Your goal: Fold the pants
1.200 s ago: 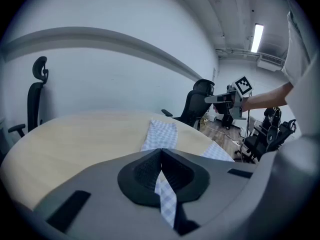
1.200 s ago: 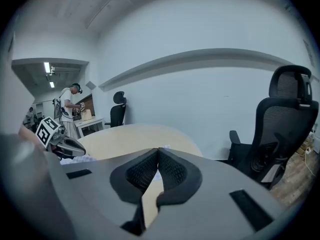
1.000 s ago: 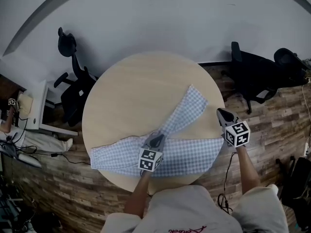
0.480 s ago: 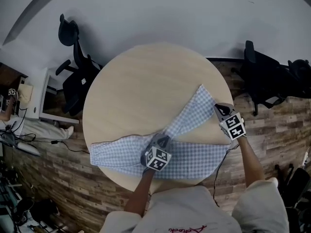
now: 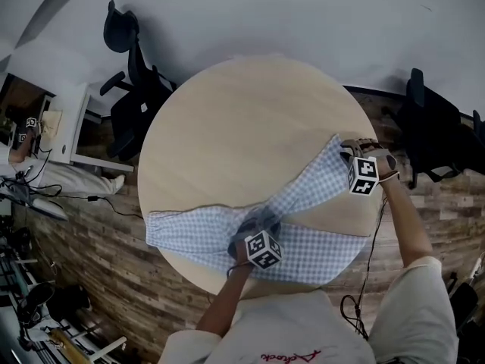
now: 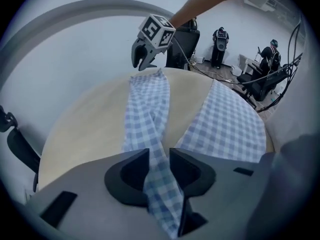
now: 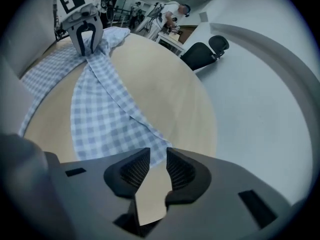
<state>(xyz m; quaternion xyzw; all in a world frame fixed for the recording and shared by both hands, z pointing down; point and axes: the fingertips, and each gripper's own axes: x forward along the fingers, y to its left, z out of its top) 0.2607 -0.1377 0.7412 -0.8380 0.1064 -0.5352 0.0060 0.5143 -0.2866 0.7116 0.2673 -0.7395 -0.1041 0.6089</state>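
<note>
Round pale counter [image 5: 227, 120] over wood flooring carries the checked pants [image 5: 189, 230], spread in a V across its lower half; I judge no fold is made yet. At lower centre, my left gripper [image 6: 159, 159] has just been easing its fingers apart, with fabric lying loosely between them. At the right edge, my right gripper [image 7: 152, 164] has just been opening too and is empty, a leg hem just ahead.

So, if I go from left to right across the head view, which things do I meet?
White desk → black office chair → left gripper, jaws just opened, pants between them → right gripper, jaws just opened, bare table between them → second black chair.
</note>
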